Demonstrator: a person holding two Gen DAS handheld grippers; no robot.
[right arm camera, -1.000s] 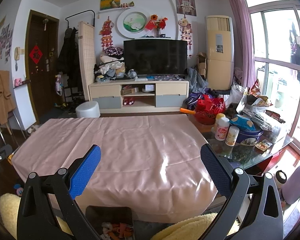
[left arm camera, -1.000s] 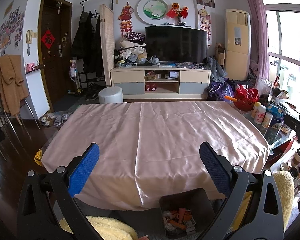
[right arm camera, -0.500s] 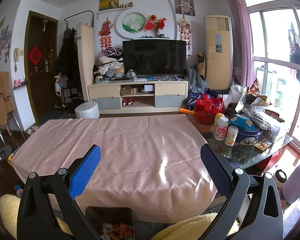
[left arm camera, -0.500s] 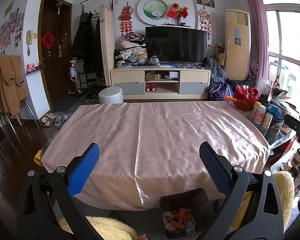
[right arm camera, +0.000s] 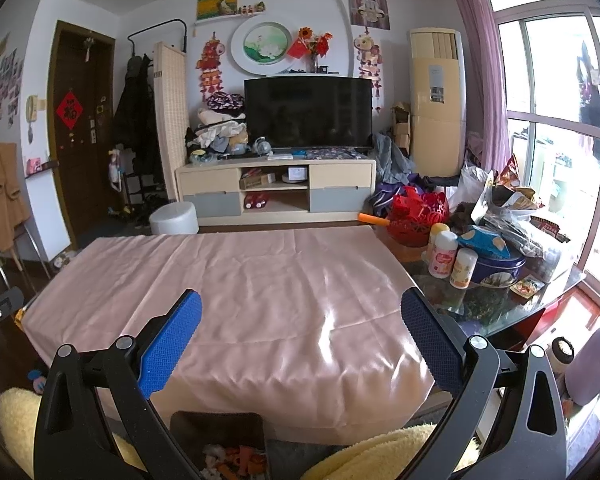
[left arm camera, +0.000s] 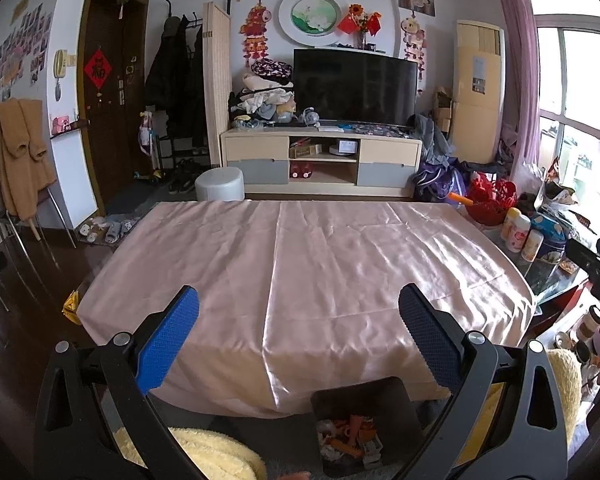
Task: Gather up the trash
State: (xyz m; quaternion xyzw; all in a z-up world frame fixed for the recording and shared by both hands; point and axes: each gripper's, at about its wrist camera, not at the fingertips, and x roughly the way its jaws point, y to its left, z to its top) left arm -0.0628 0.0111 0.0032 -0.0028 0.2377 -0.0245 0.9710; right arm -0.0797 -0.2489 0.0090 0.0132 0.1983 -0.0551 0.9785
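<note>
**Nothing is shifting: both grippers are hanging idle over a cleared cloth**

Nearly nothing is changing from the earlier frames: both views are holding the same framing, and no object on the cloth or beside it is sitting differently.

Nearest, the left hand-held gripper [left arm camera: 299,312] is hanging with its blue pads spread wide and nothing between them. The right hand-held gripper [right arm camera: 301,314] is doing the same, fingers wide apart and empty. Just below them, on the floor against the near edge of the surface, the bin [left arm camera: 366,424] is standing open, and orange and pale scraps [left arm camera: 350,438] are lying in its bottom. Yellow fleece [left arm camera: 216,454] is showing at either side of the bin, likely the person's clothing.

Beyond, the pink cloth [left arm camera: 300,264] is covering the surface and is showing only creases and glare; no trash is lying on it. On the bare glass part to the right, bottles [right arm camera: 452,256], a blue tin [right arm camera: 496,266] and snack bags [right arm camera: 512,200] are crowding together, well apart from both grippers. Farther back, the TV stand [right arm camera: 276,188] and the door [right arm camera: 80,128] are filling the far wall.

Judging from this stillness, the cloth part of the job is looking finished: the collected trash is sitting in the bin. Whether any wrappers among the right-hand clutter are counting as trash I cannot tell.
</note>
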